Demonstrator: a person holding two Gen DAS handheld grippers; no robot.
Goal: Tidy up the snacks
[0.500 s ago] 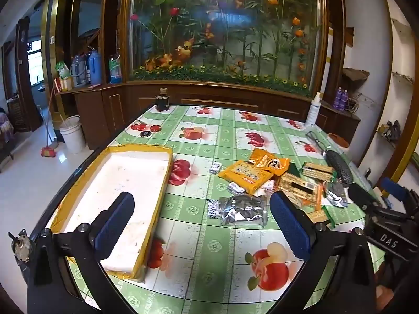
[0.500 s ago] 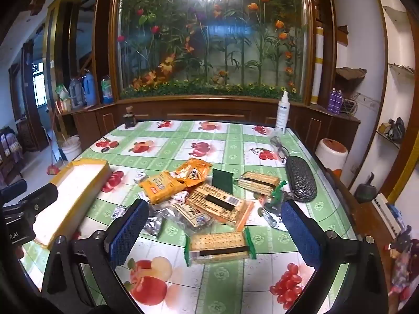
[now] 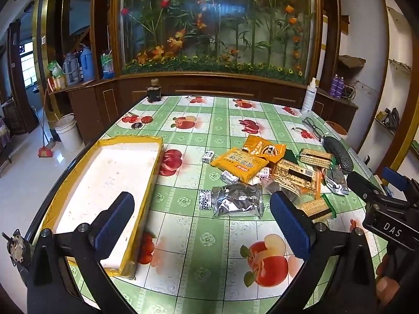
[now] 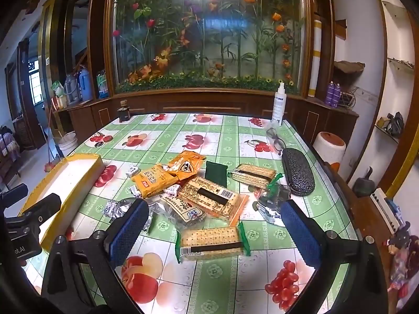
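A pile of snack packets lies on the green fruit-print table: two orange packets (image 3: 242, 162) (image 4: 154, 179), a silver foil pouch (image 3: 238, 202), cracker packs (image 4: 212, 242) (image 4: 252, 174) and small wrapped candies (image 3: 208, 155). A yellow-rimmed white tray (image 3: 154, 157) (image 4: 97, 163) stands empty at the left. My left gripper (image 3: 201, 222) is open, hovering just in front of the silver pouch. My right gripper (image 4: 214, 235) is open, with the nearest cracker pack between its fingers' span, above the table. Each gripper shows at the edge of the other's view.
A black glasses case (image 4: 297, 171) and spectacles (image 4: 275, 138) lie at the table's right side. A white spray bottle (image 4: 278, 106) and a small dark bottle (image 3: 153, 91) stand at the far edge. A wooden cabinet with a flower display stands behind.
Both grippers have moved slightly forward toward the snack pile. Nothing on the table has moved.
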